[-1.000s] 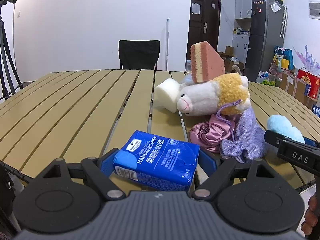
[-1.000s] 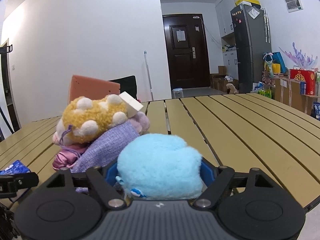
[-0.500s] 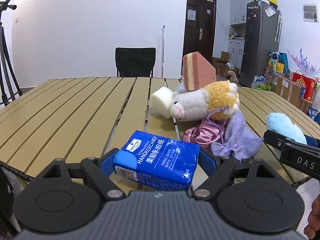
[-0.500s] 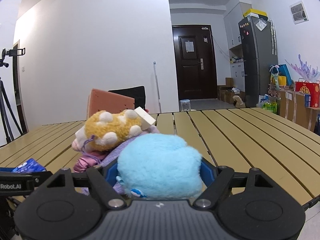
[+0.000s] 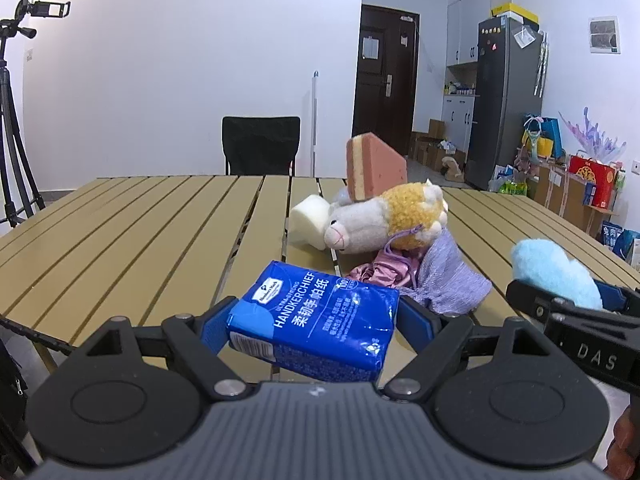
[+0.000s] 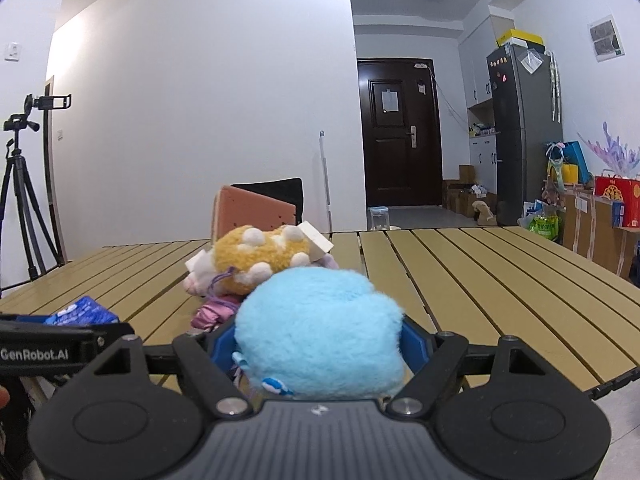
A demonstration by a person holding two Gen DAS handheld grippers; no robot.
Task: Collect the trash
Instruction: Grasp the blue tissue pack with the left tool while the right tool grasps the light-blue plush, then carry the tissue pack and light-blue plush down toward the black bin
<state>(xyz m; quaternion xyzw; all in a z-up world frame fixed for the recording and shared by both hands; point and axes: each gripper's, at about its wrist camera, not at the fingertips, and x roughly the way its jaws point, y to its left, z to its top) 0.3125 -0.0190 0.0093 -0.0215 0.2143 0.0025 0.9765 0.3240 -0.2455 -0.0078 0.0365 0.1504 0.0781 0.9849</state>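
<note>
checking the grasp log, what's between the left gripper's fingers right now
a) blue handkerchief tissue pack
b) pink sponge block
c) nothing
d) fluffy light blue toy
a: in the left wrist view the left gripper is clamped on the blue handkerchief tissue pack, its blue pads pressing both ends.

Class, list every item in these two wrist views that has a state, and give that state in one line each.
left gripper: shut on the blue tissue pack.
right gripper: shut on the blue plush.
plush sheep: lying on its side on the table.
pink sponge: tilted, leaning on the pile.
door: closed.
</note>
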